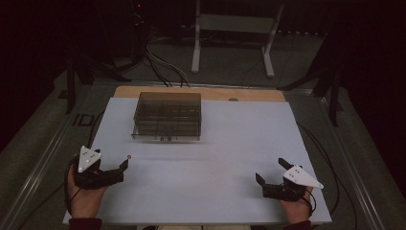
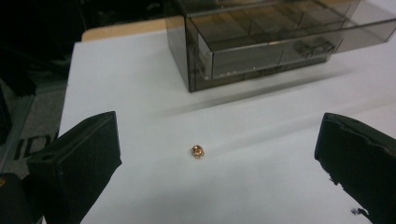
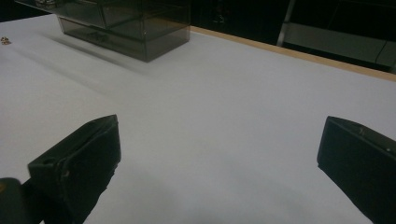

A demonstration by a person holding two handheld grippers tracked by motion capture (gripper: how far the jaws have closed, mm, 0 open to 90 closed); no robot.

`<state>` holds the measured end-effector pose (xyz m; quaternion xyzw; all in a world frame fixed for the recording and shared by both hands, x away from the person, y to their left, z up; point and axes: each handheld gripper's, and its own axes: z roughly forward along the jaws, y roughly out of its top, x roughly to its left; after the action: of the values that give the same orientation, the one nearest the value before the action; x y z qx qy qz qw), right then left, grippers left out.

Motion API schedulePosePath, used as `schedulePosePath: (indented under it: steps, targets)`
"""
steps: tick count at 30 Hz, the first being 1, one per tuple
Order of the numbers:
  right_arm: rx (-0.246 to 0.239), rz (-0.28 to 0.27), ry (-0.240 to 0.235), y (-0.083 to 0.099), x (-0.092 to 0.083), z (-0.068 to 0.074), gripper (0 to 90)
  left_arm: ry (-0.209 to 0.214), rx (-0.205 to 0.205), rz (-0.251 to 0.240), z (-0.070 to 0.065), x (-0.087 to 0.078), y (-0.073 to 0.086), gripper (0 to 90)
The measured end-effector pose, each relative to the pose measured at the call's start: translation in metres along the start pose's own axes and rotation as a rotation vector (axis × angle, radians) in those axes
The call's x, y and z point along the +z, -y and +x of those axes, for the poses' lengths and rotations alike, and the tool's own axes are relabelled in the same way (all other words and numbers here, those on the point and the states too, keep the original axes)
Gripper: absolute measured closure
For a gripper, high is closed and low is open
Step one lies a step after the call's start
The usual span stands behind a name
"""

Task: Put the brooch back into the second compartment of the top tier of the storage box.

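A tiny copper-coloured round piece (image 2: 197,151) lies on the white table top (image 1: 215,158), small in the high view (image 1: 129,156) and at the far left edge of the right gripper view (image 3: 5,40). My left gripper (image 1: 113,159) (image 2: 219,140) is open, with the piece on the table a little ahead, between its jaws' lines, untouched. A smoky see-through box with compartments (image 1: 167,117) (image 2: 261,42) (image 3: 126,23) stands closed at the back middle. At the front right, my right gripper (image 1: 271,171) (image 3: 219,140) is open over bare table, holding nothing.
A wooden strip (image 1: 201,92) edges the table's far side. Beyond it on the floor stand a white metal frame (image 1: 234,28) and trailing cables (image 1: 163,67). Dark stands flank the table at both sides.
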<state>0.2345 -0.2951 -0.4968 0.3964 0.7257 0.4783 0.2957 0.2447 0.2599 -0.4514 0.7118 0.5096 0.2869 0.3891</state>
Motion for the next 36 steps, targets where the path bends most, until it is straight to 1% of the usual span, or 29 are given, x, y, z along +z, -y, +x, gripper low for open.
schedulePosePath:
  steps: [1, 2, 3, 6, 7, 8, 9, 12, 13, 16, 17, 18, 20, 23, 24, 25, 29, 30, 32, 36]
  targets:
    - [0.005, -0.006, 0.003, 0.0, -0.001, 0.0, 0.0, 0.001, 0.004, 0.02, 0.001, 0.004, -0.002, 1.3]
    - [0.005, -0.006, 0.003, 0.0, -0.001, 0.0, 0.0, 0.001, 0.004, 0.02, 0.001, 0.004, -0.002, 1.3]
    - [0.008, -0.01, 0.011, 0.0, -0.002, -0.001, 0.0, -0.002, 0.01, 0.037, 0.001, 0.008, -0.004, 1.3]
    - [0.013, -0.011, 0.011, 0.0, -0.002, -0.002, 0.0, -0.002, 0.015, 0.043, 0.001, 0.011, -0.005, 1.3]
    - [0.017, -0.009, 0.012, 0.0, -0.002, -0.002, 0.0, -0.004, 0.025, 0.054, 0.001, 0.015, -0.007, 1.3]
    - [0.017, -0.009, 0.012, 0.0, -0.002, -0.002, 0.0, -0.004, 0.025, 0.054, 0.001, 0.015, -0.007, 1.3]
    - [0.018, -0.008, 0.013, 0.0, -0.002, -0.002, 0.0, -0.005, 0.036, 0.066, 0.001, 0.019, -0.008, 1.3]
    - [0.023, -0.012, 0.009, -0.001, -0.003, -0.001, 0.0, -0.005, 0.043, 0.075, 0.001, 0.023, -0.009, 1.3]
    - [0.024, -0.01, 0.008, -0.001, -0.003, -0.001, 0.0, -0.003, 0.048, 0.087, 0.001, 0.026, -0.01, 1.3]
    - [0.028, -0.009, 0.002, -0.001, -0.003, -0.001, 0.0, 0.0, 0.05, 0.087, 0.001, 0.029, -0.012, 1.3]
    - [0.058, -0.008, -0.012, -0.001, -0.003, -0.002, 0.0, 0.002, 0.058, 0.088, 0.001, 0.032, -0.012, 1.3]
    - [0.058, -0.008, -0.012, -0.001, -0.003, -0.002, 0.0, 0.002, 0.058, 0.088, 0.001, 0.032, -0.012, 1.3]
    - [0.092, -0.007, -0.024, -0.001, -0.003, -0.004, 0.0, 0.008, 0.066, 0.09, 0.002, 0.037, -0.012, 1.3]
    - [0.118, 0.003, -0.041, 0.0, -0.003, -0.006, 0.0, 0.017, 0.069, 0.103, 0.005, 0.044, -0.011, 1.3]
    - [0.118, 0.003, -0.041, 0.0, -0.003, -0.006, 0.0, 0.017, 0.069, 0.103, 0.005, 0.044, -0.011, 1.3]
    - [0.12, 0.004, -0.042, 0.0, -0.002, -0.006, 0.0, 0.017, 0.067, 0.121, 0.007, 0.048, -0.01, 1.3]
    - [0.111, 0.011, -0.043, 0.0, -0.002, -0.005, 0.0, 0.022, 0.06, 0.146, 0.009, 0.055, -0.01, 1.3]
    - [0.111, 0.011, -0.043, 0.0, -0.002, -0.005, 0.0, 0.022, 0.06, 0.146, 0.009, 0.055, -0.01, 1.3]
    - [0.11, 0.014, -0.044, 0.0, -0.001, -0.005, 0.0, 0.02, 0.062, 0.167, 0.01, 0.06, -0.01, 1.3]
    - [0.111, 0.013, -0.043, 0.0, -0.001, -0.005, 0.0, 0.02, 0.053, 0.193, 0.012, 0.066, -0.009, 1.3]
